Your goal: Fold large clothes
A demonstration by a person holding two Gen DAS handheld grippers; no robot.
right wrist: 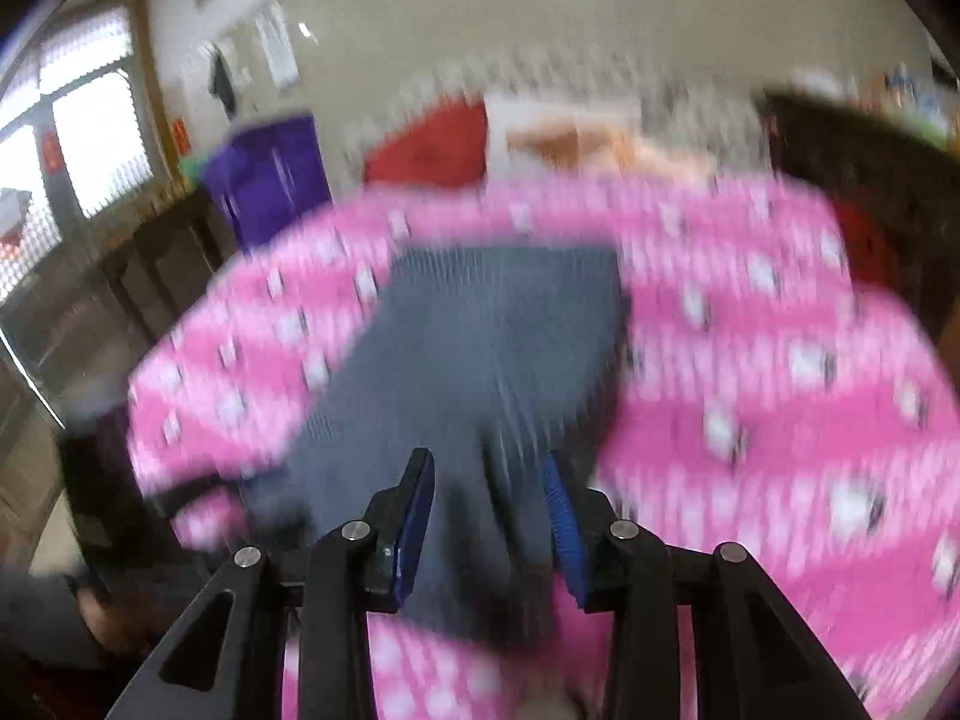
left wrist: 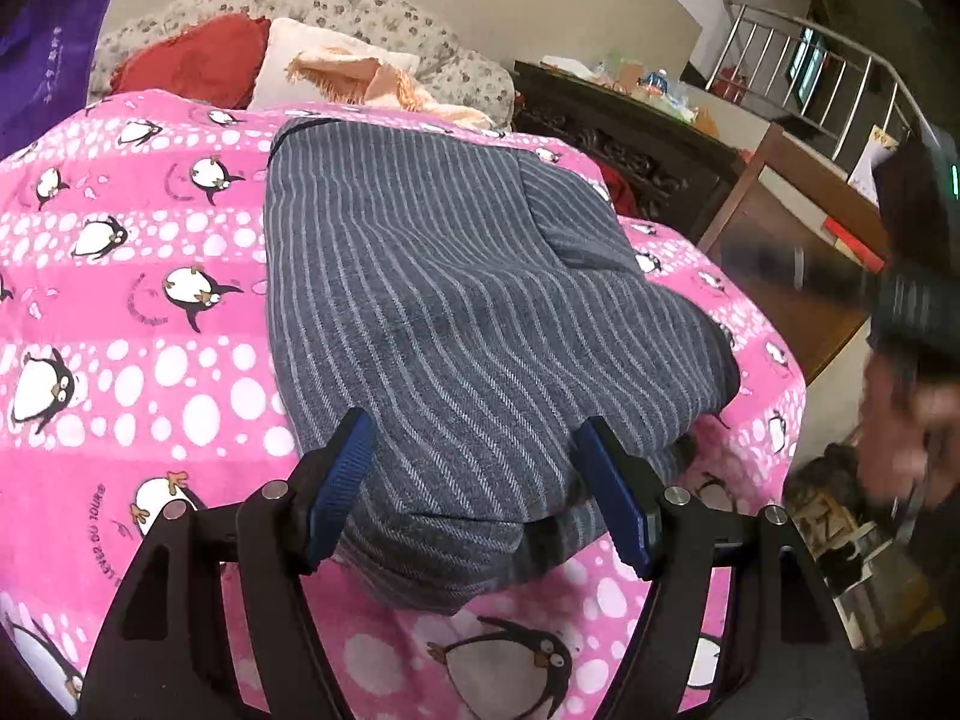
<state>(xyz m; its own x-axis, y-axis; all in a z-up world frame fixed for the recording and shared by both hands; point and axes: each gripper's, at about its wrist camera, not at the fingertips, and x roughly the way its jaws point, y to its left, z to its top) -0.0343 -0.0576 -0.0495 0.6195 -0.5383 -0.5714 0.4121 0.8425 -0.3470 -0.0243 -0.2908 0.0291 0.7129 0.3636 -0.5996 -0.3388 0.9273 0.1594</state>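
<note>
A grey-blue striped garment (left wrist: 450,300) lies flat along a pink penguin blanket (left wrist: 150,300), its right side folded inward. My left gripper (left wrist: 474,420) stands open just over the garment's near end, one blue pad at each side of the cloth. A dark blurred device (left wrist: 912,276) at the right edge looks like my right gripper, off to the side of the bed. In the blurred right wrist view the right gripper (right wrist: 486,455) has its pads apart. The garment (right wrist: 492,330) shows through the gap on the blanket (right wrist: 750,360), and I see no cloth pinched.
A red pillow (left wrist: 192,60), a white pillow (left wrist: 288,54) and a peach cloth (left wrist: 372,81) lie at the bed's far end. A purple bag (left wrist: 48,48) hangs far left. A dark carved cabinet (left wrist: 630,138), a wooden table (left wrist: 792,252) and a metal railing (left wrist: 828,60) stand right. A person's blurred head (left wrist: 900,432) is nearby.
</note>
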